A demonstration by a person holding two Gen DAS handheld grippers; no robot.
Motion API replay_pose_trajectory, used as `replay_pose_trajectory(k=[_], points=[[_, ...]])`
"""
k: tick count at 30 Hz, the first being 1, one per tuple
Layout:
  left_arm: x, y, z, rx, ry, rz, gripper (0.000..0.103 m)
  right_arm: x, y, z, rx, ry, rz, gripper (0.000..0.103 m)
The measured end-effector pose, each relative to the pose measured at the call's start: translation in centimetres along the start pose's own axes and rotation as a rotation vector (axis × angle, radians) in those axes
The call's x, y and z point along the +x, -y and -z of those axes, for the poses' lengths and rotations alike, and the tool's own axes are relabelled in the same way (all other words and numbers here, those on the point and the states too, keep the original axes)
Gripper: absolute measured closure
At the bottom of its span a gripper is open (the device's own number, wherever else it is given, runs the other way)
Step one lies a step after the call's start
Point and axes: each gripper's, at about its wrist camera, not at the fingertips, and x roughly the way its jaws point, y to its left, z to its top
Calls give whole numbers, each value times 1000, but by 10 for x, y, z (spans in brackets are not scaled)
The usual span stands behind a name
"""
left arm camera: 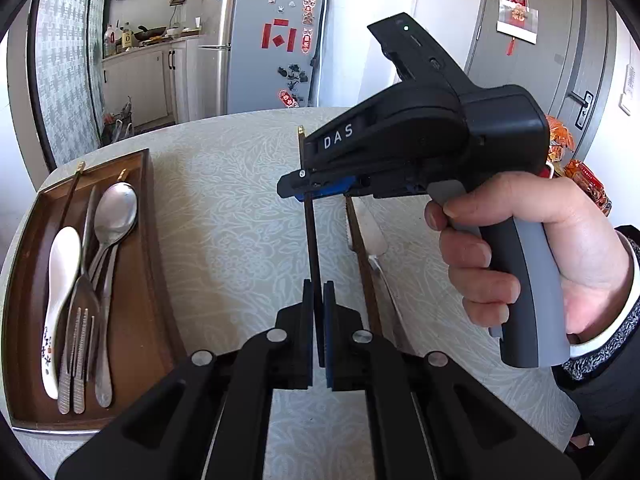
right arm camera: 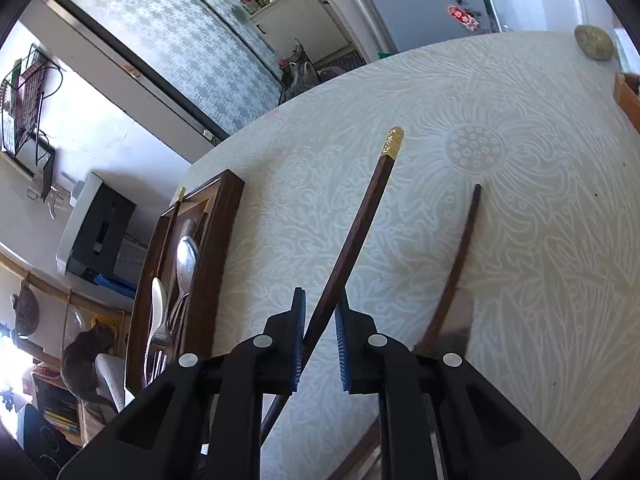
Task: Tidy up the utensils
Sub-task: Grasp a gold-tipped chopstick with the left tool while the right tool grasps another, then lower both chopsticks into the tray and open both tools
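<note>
A chopstick (left arm camera: 311, 220) is held over the table (left arm camera: 224, 200) by both grippers, to the right of the tray (left arm camera: 148, 280).

The chopstick's lower part is pinched between the nearly shut pads of the left gripper (left arm camera: 319, 304). Farther up, the shaft runs between the jaws of the right gripper (right arm camera: 320, 312), which are narrowed around it with a little gap visible on one side, so a firm grip there cannot be confirmed. The gold-capped end points away, clear of the table. For a clean transfer, one grip should be kept firm, the stick turned parallel to the tray's long side, and it should be lowered beside the spoons (left arm camera: 116, 216) and forks (left arm camera: 78, 344) already in the tray. A knife (left arm camera: 362, 240) lies on the table just right of the chopstick.
</note>
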Motion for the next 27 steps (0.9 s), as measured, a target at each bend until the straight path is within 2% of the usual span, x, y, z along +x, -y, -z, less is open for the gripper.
replay_pose_trajectory(k=[5,6,8,13,18,23,26,27], points=[[-27,-23,7,-27,32,-51,98,8,-52,-4,-96,-14,-37,90],[-32,-30,9,-39,33,-59,103,12,-64,-5,-122,-17,-45,92],[-42,-44,13,-63,37,-86,103,19,-89,-7,-172,-18,-59,96],[-57,-74,21,-106,33,-149,103,48,-136,-12,-240,-45,-72,96],[-65,-89,24,-139,41,-154,103,77,-141,-13,-143,-101,-141,97],[-71,-93,30,-147,45,-156,103,91,-148,-7,-151,-110,-98,97],[-76,-94,32,-150,54,-158,103,92,-151,-4,-156,-103,-84,94],[-78,-93,33,-152,58,-160,103,91,-152,-3,-162,-104,-79,85]])
